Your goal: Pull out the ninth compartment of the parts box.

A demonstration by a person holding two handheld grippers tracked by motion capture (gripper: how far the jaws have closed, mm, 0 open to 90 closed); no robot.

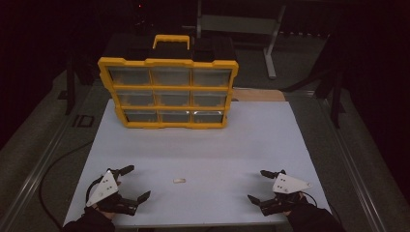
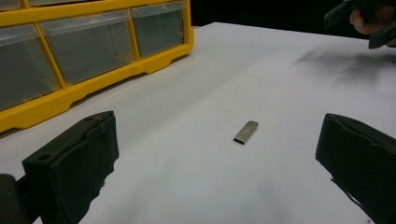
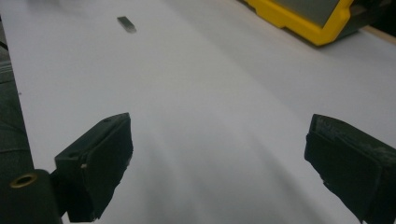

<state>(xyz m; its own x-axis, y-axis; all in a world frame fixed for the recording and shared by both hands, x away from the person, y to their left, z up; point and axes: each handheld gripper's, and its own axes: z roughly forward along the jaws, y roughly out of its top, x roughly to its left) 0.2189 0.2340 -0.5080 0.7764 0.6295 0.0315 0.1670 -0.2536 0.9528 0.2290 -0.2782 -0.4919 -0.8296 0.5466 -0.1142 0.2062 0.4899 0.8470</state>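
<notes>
A small flat metal piece lies on the white board near its front edge, between the two hands; it also shows as the metal piece ahead of the left jaws and the metal piece far off at top left. My left gripper rests at the front left, open, nothing between its jaws. My right gripper rests at the front right, open and empty too. A yellow drawer organizer with clear drawers stands upright at the back of the board, all drawers closed.
The white board covers the table between the organizer and the hands. The organizer's corner shows at the top of the right gripper view. The other hand and gripper appear at top right in the left gripper view.
</notes>
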